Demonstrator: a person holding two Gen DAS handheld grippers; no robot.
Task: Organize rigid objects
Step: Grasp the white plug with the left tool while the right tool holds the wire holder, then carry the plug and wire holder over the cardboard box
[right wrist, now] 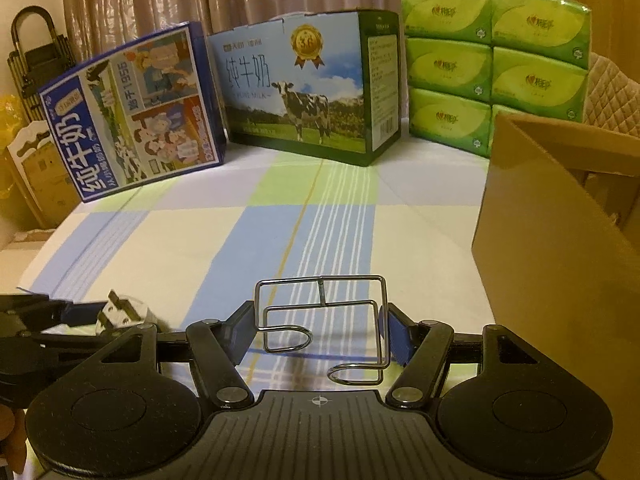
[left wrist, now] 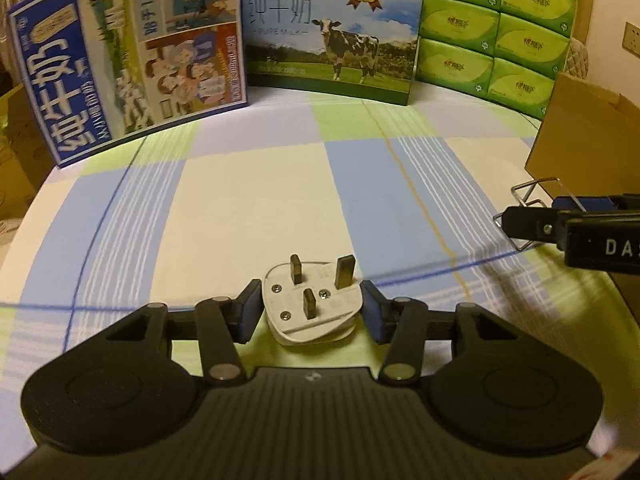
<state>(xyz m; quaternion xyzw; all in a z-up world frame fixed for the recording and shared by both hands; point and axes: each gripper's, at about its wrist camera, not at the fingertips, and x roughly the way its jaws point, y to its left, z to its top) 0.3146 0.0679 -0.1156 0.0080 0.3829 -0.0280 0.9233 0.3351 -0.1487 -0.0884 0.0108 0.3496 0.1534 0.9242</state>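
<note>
A white three-pin plug (left wrist: pixel 280 300) lies pins-up between the blue pads of my left gripper (left wrist: pixel 312 309), which is shut on its sides just above the checked cloth (left wrist: pixel 248 200). In the right wrist view a bent wire holder (right wrist: pixel 321 291) spans the jaws of my right gripper (right wrist: pixel 320 332), which is shut on it and holds it off the cloth. That gripper (left wrist: pixel 560 216) and the wire holder (left wrist: pixel 532 184) show at the right edge of the left wrist view. The plug (right wrist: pixel 124 308) and the left gripper (right wrist: pixel 80 314) appear low on the left in the right wrist view.
An open cardboard box (right wrist: pixel 560 260) stands close on the right. Along the back stand a blue milk carton box (right wrist: pixel 132 120), a cow-print milk box (right wrist: pixel 304 88) and stacked green tissue packs (right wrist: pixel 492 64). Curtains hang behind.
</note>
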